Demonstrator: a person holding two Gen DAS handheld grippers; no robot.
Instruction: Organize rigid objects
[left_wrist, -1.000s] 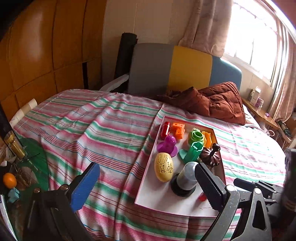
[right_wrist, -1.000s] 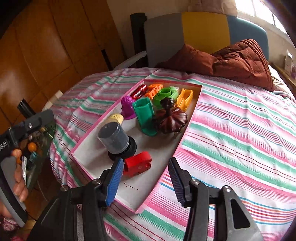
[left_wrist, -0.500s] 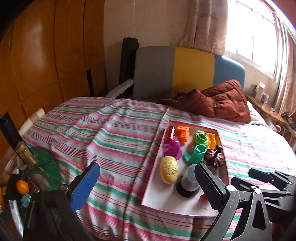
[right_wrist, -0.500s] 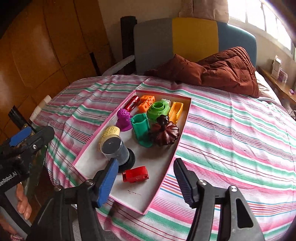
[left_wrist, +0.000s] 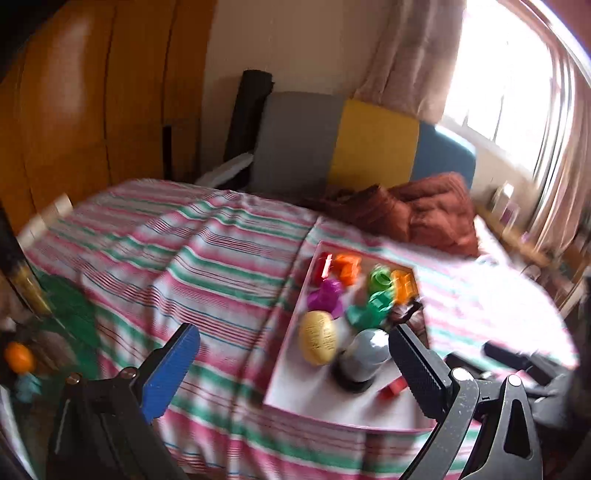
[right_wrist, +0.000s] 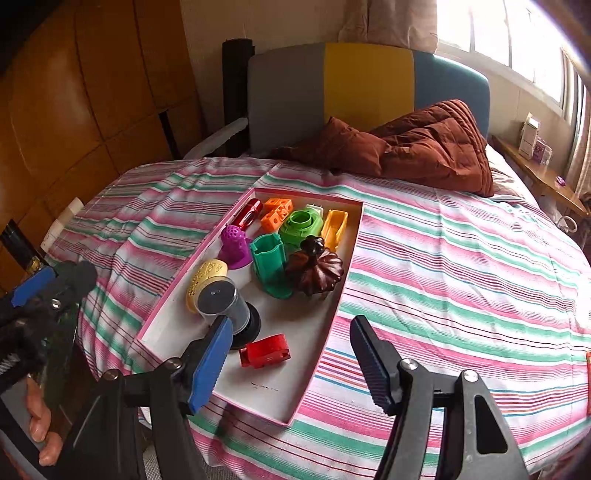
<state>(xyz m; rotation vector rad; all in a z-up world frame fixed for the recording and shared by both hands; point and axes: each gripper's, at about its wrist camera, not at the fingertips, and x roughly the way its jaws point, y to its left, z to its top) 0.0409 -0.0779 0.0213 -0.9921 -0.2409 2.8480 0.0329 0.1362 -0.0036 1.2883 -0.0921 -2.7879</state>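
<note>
A white tray with a pink rim (right_wrist: 303, 404) lies on the striped bed. It holds a red block (right_wrist: 264, 350), a grey cylinder on a black base (right_wrist: 221, 299), a yellow egg (right_wrist: 205, 277), a purple thimble (right_wrist: 234, 245), a teal holder (right_wrist: 267, 258), a dark brown pumpkin (right_wrist: 314, 271) and several small pieces behind. My right gripper (right_wrist: 290, 321) hovers above the tray's near end with its jaws opening, and nothing is held between them. My left gripper (left_wrist: 295, 369) stands open and empty over the bed left of the tray (left_wrist: 306, 395).
A brown quilt (right_wrist: 424, 147) is bunched at the head of the bed against a grey, yellow and blue headboard (right_wrist: 365, 85). A wooden ledge with small boxes (right_wrist: 535, 147) runs along the right. A hand (right_wrist: 37, 417) holds the left gripper at the bed's left edge.
My right gripper has lifted back from the tray and its jaws have spread wider. The red block stays lying on the tray. The left view has shifted slightly and is now blurred.
</note>
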